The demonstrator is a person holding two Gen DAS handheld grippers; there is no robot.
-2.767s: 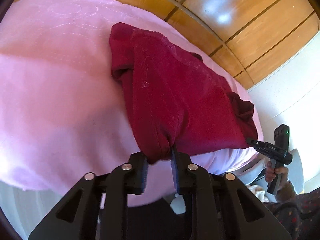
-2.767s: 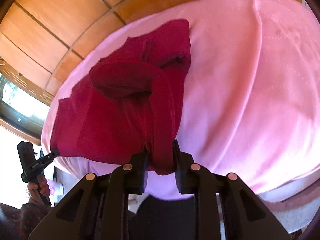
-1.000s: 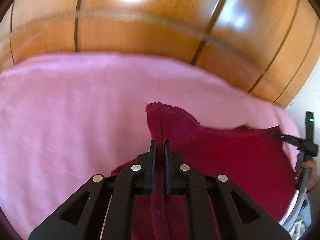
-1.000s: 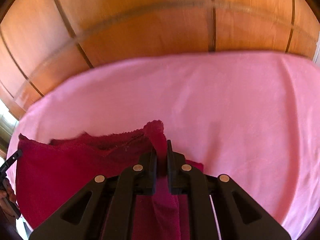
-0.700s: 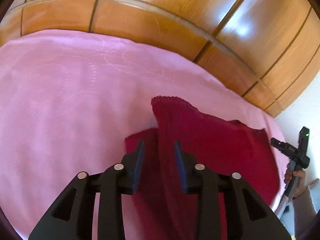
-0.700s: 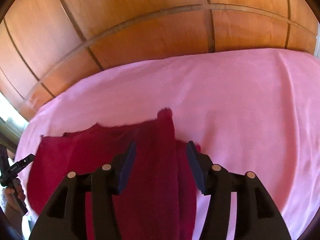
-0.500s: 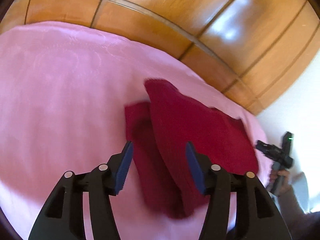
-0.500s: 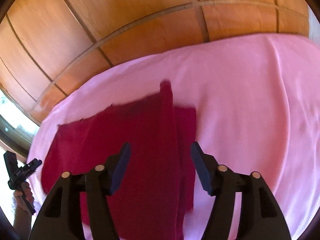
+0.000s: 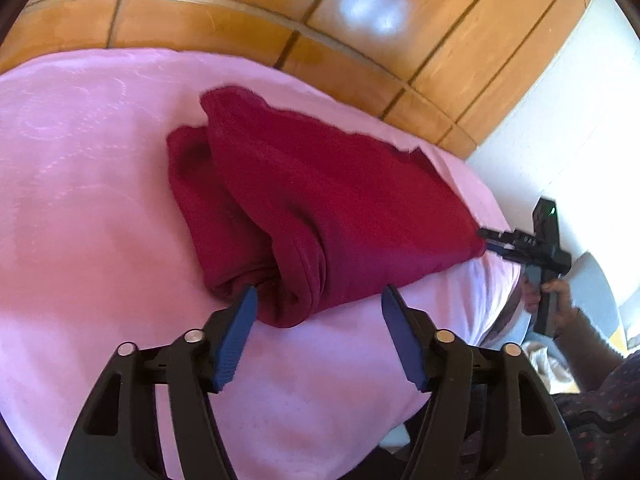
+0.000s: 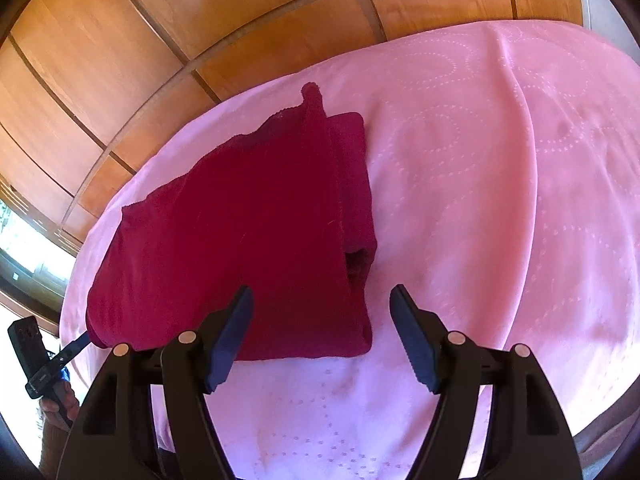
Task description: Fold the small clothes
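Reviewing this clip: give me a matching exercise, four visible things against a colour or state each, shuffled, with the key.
Things:
1. garment
2. bedspread
3. panelling
4. right gripper

States:
A. glossy brown wood
B. jaws apart, nothing between the pads
C. pink, dotted ring pattern
D. dark red, folded over itself

Pairs: 1-D, 2-C, 3-A, 4-B

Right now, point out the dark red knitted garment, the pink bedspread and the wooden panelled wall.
dark red knitted garment (image 10: 248, 216), right wrist view, on its flat folded top layer.
pink bedspread (image 10: 500, 184), right wrist view, on bare fabric right of the garment.
wooden panelled wall (image 9: 240, 28), left wrist view, on a panel behind the bed.
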